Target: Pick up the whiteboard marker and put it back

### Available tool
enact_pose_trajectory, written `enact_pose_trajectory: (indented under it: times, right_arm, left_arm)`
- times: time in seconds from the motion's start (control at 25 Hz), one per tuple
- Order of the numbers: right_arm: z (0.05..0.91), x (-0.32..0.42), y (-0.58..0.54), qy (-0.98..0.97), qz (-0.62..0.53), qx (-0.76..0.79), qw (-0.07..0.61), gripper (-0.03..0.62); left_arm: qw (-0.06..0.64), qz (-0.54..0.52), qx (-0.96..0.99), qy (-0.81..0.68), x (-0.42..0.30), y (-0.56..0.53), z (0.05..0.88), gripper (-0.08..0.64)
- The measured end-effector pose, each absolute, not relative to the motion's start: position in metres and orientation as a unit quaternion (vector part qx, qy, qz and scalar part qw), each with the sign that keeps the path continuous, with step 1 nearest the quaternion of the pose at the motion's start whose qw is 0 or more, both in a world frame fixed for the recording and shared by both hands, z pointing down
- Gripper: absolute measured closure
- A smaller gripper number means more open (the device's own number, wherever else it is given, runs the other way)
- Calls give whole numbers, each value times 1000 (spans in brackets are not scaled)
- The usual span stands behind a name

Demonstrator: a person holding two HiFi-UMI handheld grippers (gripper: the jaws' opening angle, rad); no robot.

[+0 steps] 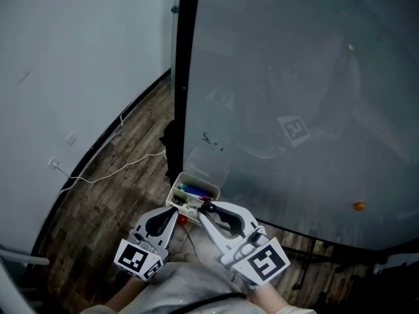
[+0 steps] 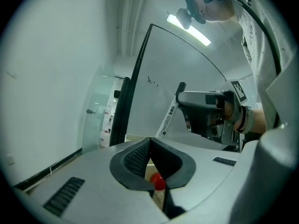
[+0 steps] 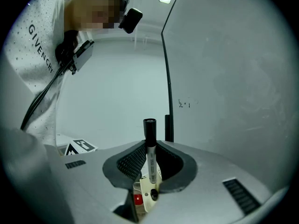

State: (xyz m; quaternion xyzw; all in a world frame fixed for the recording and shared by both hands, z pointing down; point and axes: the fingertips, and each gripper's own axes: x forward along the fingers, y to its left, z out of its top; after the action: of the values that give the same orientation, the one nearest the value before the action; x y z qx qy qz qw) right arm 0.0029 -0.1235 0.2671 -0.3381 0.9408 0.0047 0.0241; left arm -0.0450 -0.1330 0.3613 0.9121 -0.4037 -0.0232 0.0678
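- The whiteboard marker [image 3: 150, 158] sat crosswise in the right gripper [image 1: 208, 209], with its black cap standing clear above the pads in that gripper's view. The jaws were closed part-way onto the white barrel and held nothing else.
- In the left gripper view the same marker [image 2: 168, 117] slanted up toward the whiteboard [image 1: 294, 110]. It was near the surface, and I could not tell whether the cap touched it.
- I judged it lifted but not yet put back. The white tray [image 1: 177, 191] at the foot of the board lay just beyond the jaw tips, already carrying a blue marker [image 1: 190, 190] and a magenta one [image 1: 204, 195].
- The left gripper [image 2: 149, 141] waited just beside the right one, its jaws shut together and empty. A small red thing [image 2: 159, 182] showed below its tips, and I could not identify it.
- What worried me from here:
  - The barrel was round and smooth and pinched at one narrow band, so a nudge on either end could swing it in the pads.
  - The lower end could catch the tray rim or ride up on the markers already inside.
  - If I let go too high or at that slant, it could bounce out onto the wooden floor [image 1: 111, 205].
  - With the two grippers so close, a careless move could knock the left into the marker.
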Motion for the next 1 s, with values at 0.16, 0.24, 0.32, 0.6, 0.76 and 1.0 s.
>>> enact_pose_trajectory:
  times: [0.16, 0.24, 0.32, 0.6, 0.76, 1.0]
  right_arm:
    - [261, 2, -122, 940, 9, -339, 26, 517]
    - [260, 2, -122, 940, 11, -340, 27, 517]
    - [259, 2, -122, 940, 13, -341, 27, 517]
    - [255, 0, -121, 939, 18, -341, 28, 517]
    - [255, 1, -122, 939, 20, -342, 28, 517]
    - [255, 1, -123, 940, 22, -340, 30, 517]
  left_arm:
    - [65, -23, 911, -407, -47, -132, 360, 545]
    - [63, -24, 911, -406, -46, -132, 360, 545]
    - [61, -25, 912, -405, -45, -132, 360, 545]
    - [62, -33, 911, -407, -47, -132, 357, 545]
    - [60, -34, 913, -403, -45, -133, 356, 545]
    - [55, -37, 913, -403, -45, -134, 356, 545]
